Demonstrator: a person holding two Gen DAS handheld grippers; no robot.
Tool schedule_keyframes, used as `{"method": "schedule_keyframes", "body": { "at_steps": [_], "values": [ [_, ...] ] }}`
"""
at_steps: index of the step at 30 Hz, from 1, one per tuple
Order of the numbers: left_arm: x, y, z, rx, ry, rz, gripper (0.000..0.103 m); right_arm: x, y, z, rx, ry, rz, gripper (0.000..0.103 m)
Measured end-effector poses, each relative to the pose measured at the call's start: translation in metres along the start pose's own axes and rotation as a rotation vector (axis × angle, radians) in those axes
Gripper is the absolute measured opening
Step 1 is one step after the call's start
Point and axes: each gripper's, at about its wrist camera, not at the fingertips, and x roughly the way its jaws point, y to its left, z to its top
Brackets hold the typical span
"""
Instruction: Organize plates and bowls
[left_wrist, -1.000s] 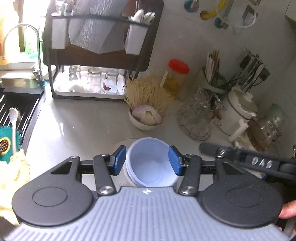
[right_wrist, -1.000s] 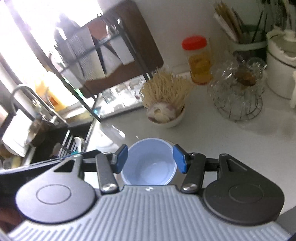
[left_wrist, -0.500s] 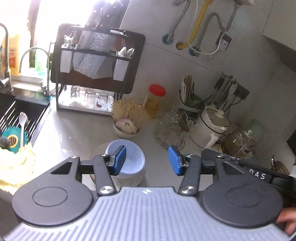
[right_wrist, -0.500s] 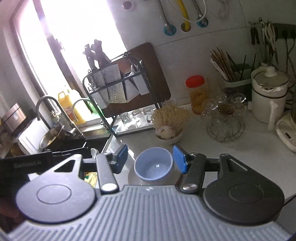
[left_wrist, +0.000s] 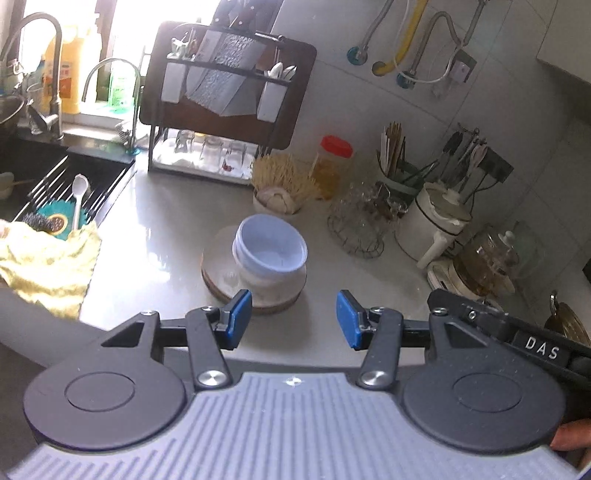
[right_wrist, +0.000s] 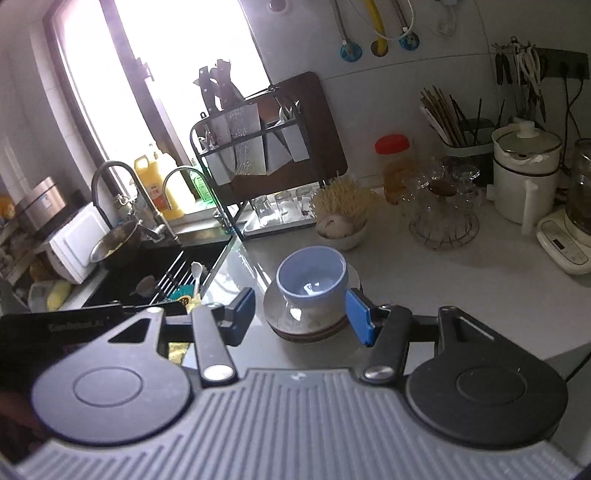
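A light blue bowl (left_wrist: 271, 243) sits nested in a white bowl (left_wrist: 275, 282), and both stand on a brown-rimmed plate (left_wrist: 218, 273) in the middle of the grey counter. My left gripper (left_wrist: 293, 319) hovers open in front of the stack, its blue pads (left_wrist: 240, 317) short of the plate and nothing between them. In the right wrist view the same blue bowl (right_wrist: 312, 275), white bowl (right_wrist: 295, 314) and plate (right_wrist: 273, 299) lie just beyond my right gripper (right_wrist: 301, 315). That gripper is open too and holds nothing.
A black sink (left_wrist: 33, 166) with a drain rack, spoon and yellow cloth (left_wrist: 48, 258) lies to the left. Behind the stack are a dish rack (left_wrist: 221, 110) with glasses, a garlic bowl (left_wrist: 275, 199), a red-lidded jar (left_wrist: 332, 166), a wire stand of glasses (left_wrist: 364, 221) and a white kettle (left_wrist: 436, 221).
Both grippers have drawn back and upward from the bowl stack, which now looks smaller and farther away. The blue bowl stays nested on the plate. The jaws kept the same width.
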Motion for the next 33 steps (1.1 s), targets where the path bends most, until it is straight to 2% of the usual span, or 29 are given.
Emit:
{"method": "schedule_keyframes", "body": {
  "at_steps": [1,8,12,15,20,29,31,33],
  "values": [
    [-0.004,0.000,-0.004,-0.003,-0.004,0.006,0.064,-0.003,0.000,-0.002,-0.007,-0.003,0.002,0.058],
    [-0.026,-0.005,-0.028,0.039,0.005,0.078,0.077,-0.004,-0.003,-0.012,-0.011,0.051,-0.010,0.058],
    [-0.039,-0.006,-0.033,0.059,-0.016,0.130,0.088,-0.008,-0.002,-0.015,-0.025,0.040,-0.036,0.058],
    [-0.045,-0.005,-0.033,0.061,-0.028,0.158,0.093,-0.012,0.000,-0.017,-0.028,0.029,-0.037,0.073],
    [-0.050,-0.007,-0.034,0.079,-0.029,0.201,0.095,-0.020,0.006,-0.024,-0.061,0.027,-0.023,0.073],
    [-0.057,-0.012,-0.032,0.073,-0.056,0.216,0.097,-0.026,0.006,-0.022,-0.088,0.016,-0.045,0.074],
    [-0.058,-0.010,-0.033,0.057,-0.068,0.222,0.097,-0.029,0.006,-0.022,-0.091,-0.002,-0.048,0.089],
    [-0.058,-0.009,-0.034,0.052,-0.060,0.227,0.097,-0.030,0.004,-0.022,-0.083,-0.008,-0.053,0.095]
  ]
}}
